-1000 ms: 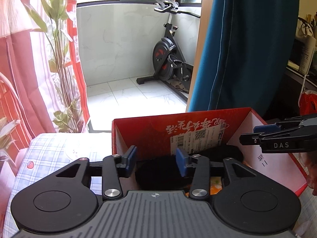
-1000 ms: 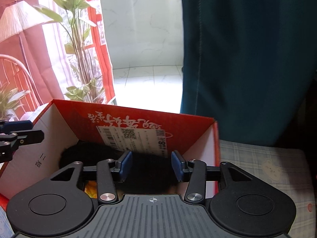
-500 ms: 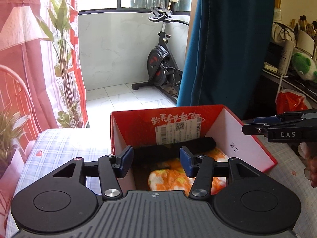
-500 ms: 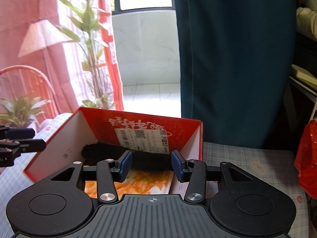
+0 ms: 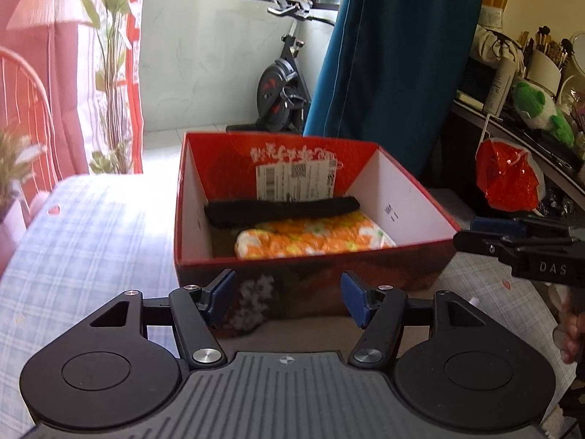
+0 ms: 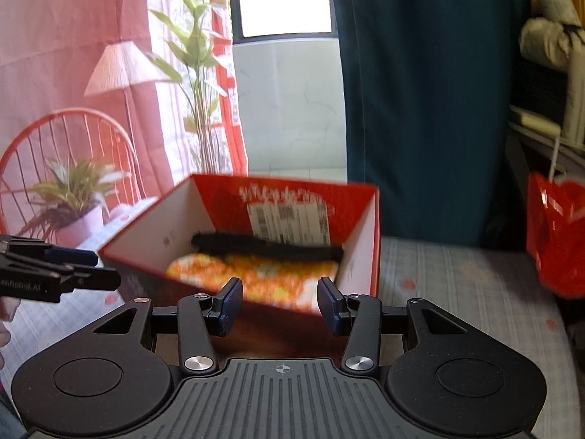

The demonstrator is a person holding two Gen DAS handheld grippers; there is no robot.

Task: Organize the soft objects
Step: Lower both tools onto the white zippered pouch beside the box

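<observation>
Left wrist view: the left gripper point(image 5: 288, 298) hovers just in front of a red cardboard box point(image 5: 310, 278). Its jaws are opening, and nothing sits between the blue pads. The box stands on a surface covered with a pale blue checked cloth point(image 5: 91, 241). Inside the box lie 2 soft things: a black folded cloth point(image 5: 281, 210) along the far wall and, touching it on the near side, an orange and white floral bundle point(image 5: 314, 241). A white shipping label point(image 5: 296, 181) is stuck to the far inner wall. The right gripper point(image 5: 464, 236) enters from the right edge, beside the box's right corner. Behind the box hang a teal curtain point(image 5: 395, 73) and a pink curtain point(image 5: 62, 84), with an exercise bike point(image 5: 281, 87) by the window.

Right wrist view, slightly blurred: the right gripper point(image 6: 280, 301) hovers in front of the same box point(image 6: 362, 226), jaws apart and empty. The black cloth point(image 6: 267, 248) and the floral bundle point(image 6: 252, 274) rest inside. The left gripper point(image 6: 106, 274) shows at the left edge, near the box's left corner. A red plastic bag point(image 6: 559, 234) hangs at the right.
</observation>
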